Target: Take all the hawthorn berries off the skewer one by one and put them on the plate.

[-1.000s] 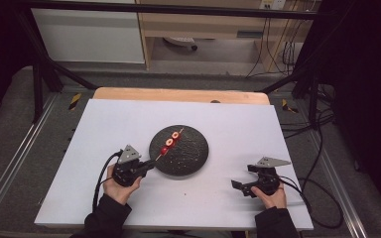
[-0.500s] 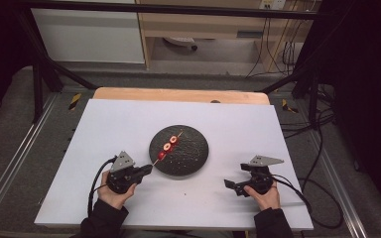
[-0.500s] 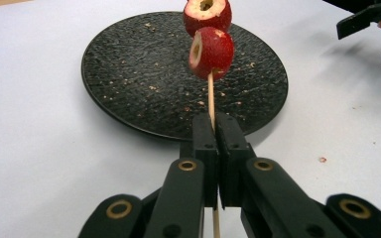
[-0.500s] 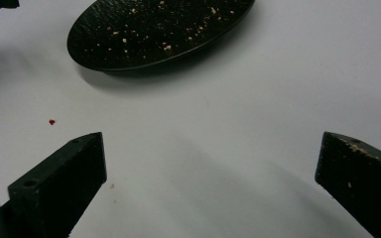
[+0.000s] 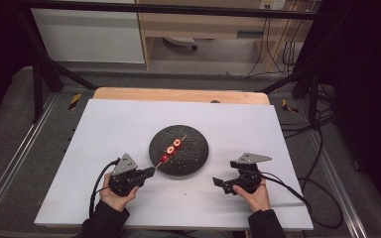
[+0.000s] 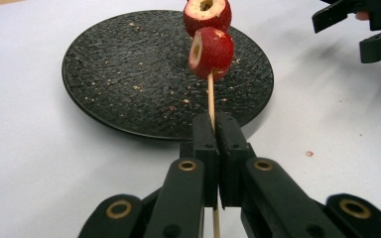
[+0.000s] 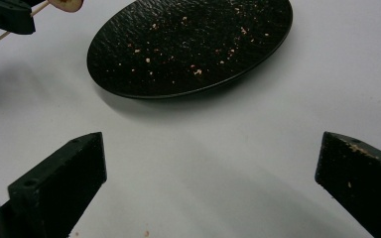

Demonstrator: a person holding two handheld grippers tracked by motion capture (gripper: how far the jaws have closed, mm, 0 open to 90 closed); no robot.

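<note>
While high view blurs grip, left hand-held gripper point(image 6: 213, 130) view shows skewer point(image 6: 211, 99) clenched; right hand-held gripper point(image 7: 211, 163) gapes beside plate point(image 7: 188, 49).

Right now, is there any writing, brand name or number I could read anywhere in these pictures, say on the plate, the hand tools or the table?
None can be read.
Black plate: crumbs, no lettering.
Left gripper, shut on the skewer of strawberry pieces: brass rivets, no markings.
Right gripper: open, plain black jaws.
White table: no print.
Yellow-black floor tape: stripes, not text.
</note>
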